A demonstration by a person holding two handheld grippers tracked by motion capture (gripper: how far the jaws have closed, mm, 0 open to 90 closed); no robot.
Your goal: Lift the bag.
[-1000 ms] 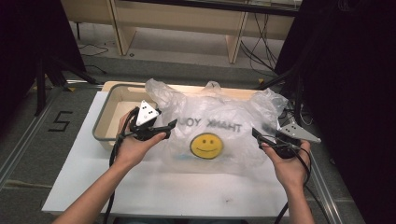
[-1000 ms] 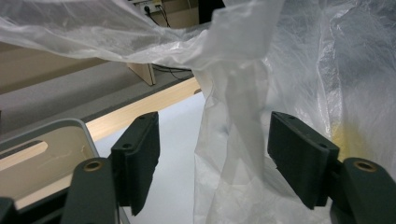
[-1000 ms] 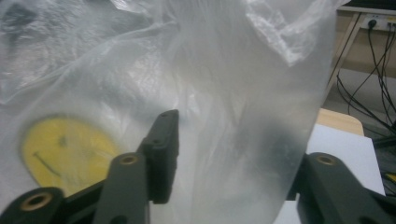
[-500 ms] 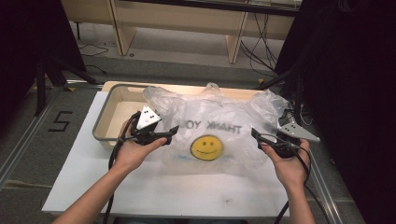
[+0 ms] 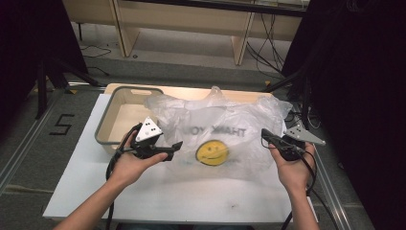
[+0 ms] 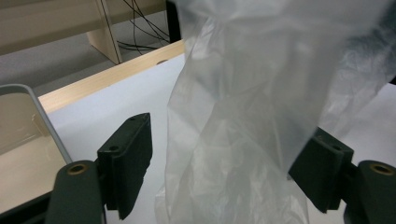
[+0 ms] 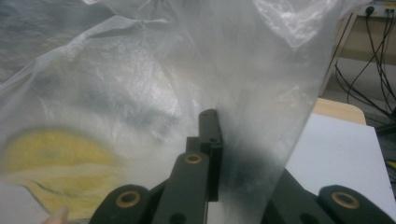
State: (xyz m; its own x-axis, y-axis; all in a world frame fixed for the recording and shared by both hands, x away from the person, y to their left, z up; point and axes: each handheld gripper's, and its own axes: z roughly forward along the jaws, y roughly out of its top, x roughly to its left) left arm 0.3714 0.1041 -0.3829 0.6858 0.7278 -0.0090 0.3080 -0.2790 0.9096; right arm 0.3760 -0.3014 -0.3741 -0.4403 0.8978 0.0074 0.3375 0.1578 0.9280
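clear plastic bag (image 5: 225, 139) — right gripper (image 5: 273, 141) jaws just pinched on it — left gripper (image 5: 172, 148) jaws spread

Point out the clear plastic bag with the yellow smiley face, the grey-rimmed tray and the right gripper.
clear plastic bag (image 5: 225, 122), high view, on the film above the print.
grey-rimmed tray (image 5: 103, 125), high view, on its left rim.
right gripper (image 5: 266, 137), high view, at its jaw tips.
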